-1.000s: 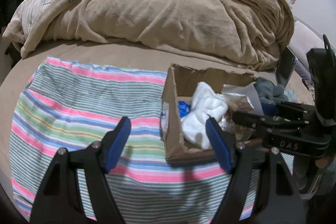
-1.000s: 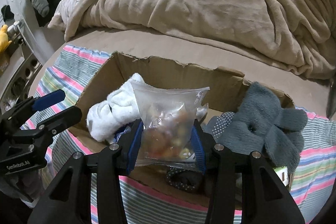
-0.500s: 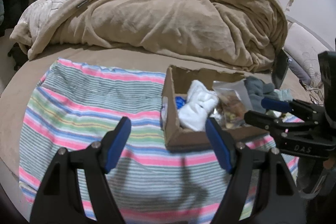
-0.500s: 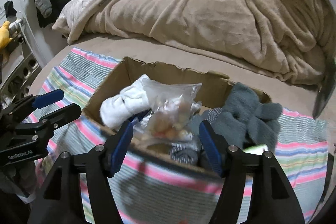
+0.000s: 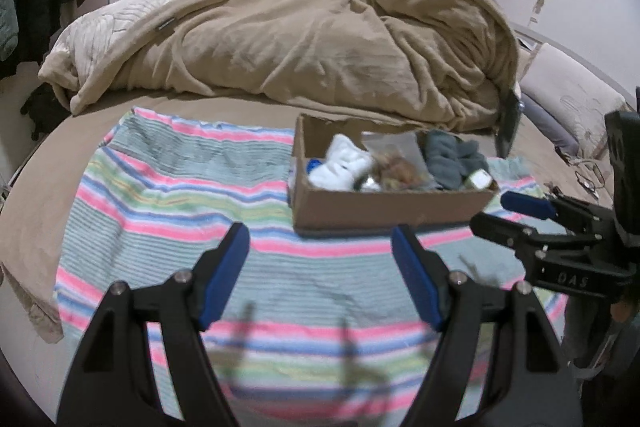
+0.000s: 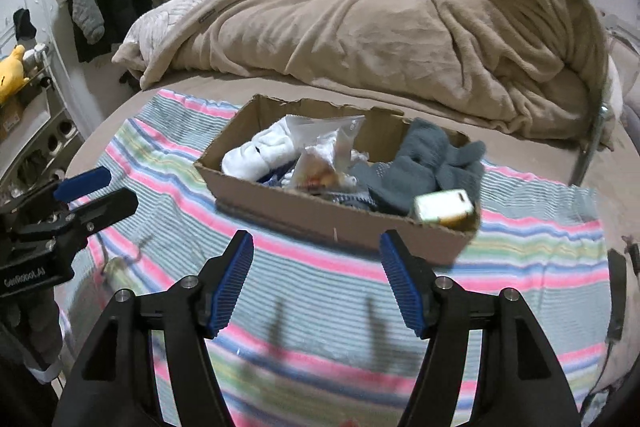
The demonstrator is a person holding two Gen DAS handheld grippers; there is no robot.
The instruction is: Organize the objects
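With both my left hand-held gripper [image 5: 320, 251] and right hand-held gripper [image 6: 316, 259] spread apart and empty, I judge the clear crinkly plastic bag of snacks [image 6: 320, 163] in the shallow brown cardboard box [image 6: 320, 215] light and slippery, best pinched at its top edge.

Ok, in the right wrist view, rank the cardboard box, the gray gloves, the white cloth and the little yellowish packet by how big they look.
1. cardboard box, clearly largest
2. gray gloves and white cloth: look alike, not ranked
3. yellowish packet, smallest

All four sit about equally far from the camera.
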